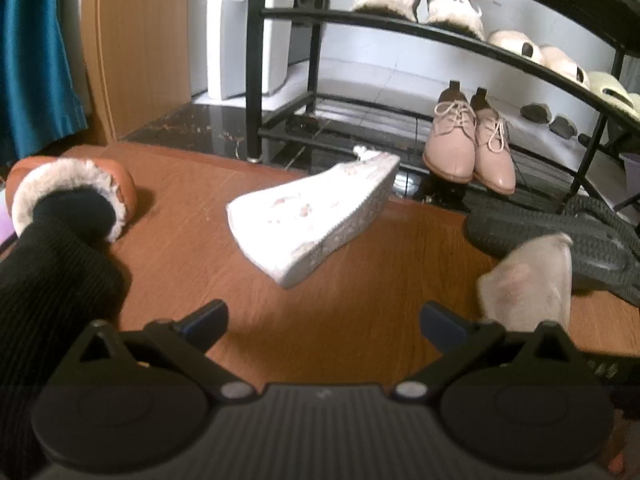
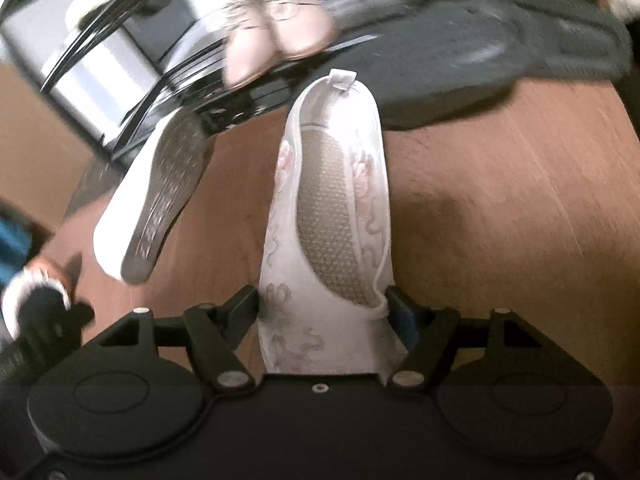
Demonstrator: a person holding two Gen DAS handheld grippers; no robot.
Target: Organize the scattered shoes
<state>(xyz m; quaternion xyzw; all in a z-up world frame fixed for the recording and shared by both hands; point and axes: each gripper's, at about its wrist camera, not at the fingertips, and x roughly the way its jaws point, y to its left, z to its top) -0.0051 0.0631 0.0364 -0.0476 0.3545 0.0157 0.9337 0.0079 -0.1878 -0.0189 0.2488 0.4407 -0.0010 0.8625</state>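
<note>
A white embroidered slip-on shoe lies on its side on the wooden floor, ahead of my open, empty left gripper. Its mate is held toe-first between the fingers of my right gripper, heel pointing away; it also shows blurred in the left wrist view. The lying shoe shows sole-up in the right wrist view. A black shoe rack stands ahead, with pink lace-up shoes on its lower shelf.
Dark grey sandals lie on the floor at right, also in the right wrist view. A person's foot in a brown fur-lined slipper stands at left. White fluffy shoes and cream slippers fill the upper shelf.
</note>
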